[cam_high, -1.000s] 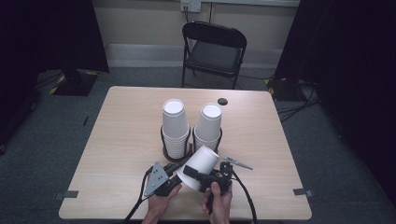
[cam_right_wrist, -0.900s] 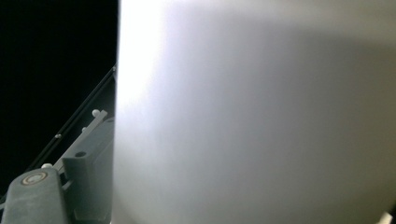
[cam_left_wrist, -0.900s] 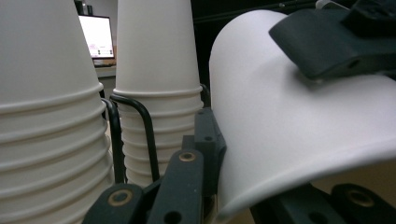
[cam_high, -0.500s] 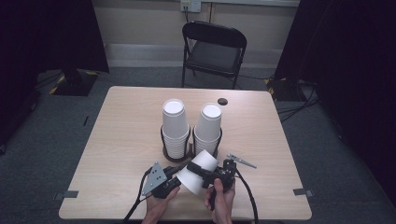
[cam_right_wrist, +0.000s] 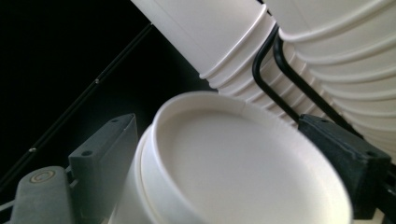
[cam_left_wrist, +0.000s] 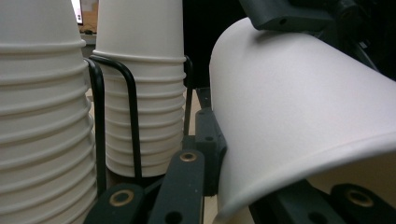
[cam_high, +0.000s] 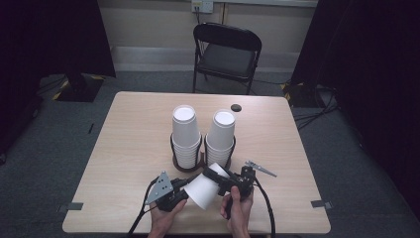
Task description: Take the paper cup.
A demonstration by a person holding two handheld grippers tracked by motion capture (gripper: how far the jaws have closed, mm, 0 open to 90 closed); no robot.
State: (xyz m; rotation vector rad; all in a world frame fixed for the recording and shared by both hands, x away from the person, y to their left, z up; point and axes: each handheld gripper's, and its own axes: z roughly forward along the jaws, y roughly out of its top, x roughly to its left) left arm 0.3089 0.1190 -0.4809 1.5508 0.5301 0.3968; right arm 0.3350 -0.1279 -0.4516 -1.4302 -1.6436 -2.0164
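Cup material: paper cup point(cam_high: 204, 190) in matt white, its wall smooth and tapering, with a rolled lip at the wide mouth and a recessed round base.
Cup pose: it is lying on its side above the near edge of the table point(cam_high: 124, 148), mouth toward the person's left, base toward the right, just in front of the two stacks.
Left gripper point(cam_high: 182, 191): its black jaws are pinching narrow on the rim of the paper cup; in the left gripper view the lip is sitting over the jaw.
Right gripper point(cam_high: 218, 177): its jaws are standing on either side of the cup's base end and have just been closing, with the cup between them; whether the pads are pressing is not clear.
Stacks: two stacks of cups point(cam_high: 203, 134) are standing mouth down, their rims making fine ridges.
Holder: holder point(cam_high: 188, 158) of thin black bent wire is looping around both stacks.
Table surface: pale wood-grain laminate with rounded corners.
Chair: folding chair point(cam_high: 225, 54), black with a padded seat, is standing beyond the far edge.
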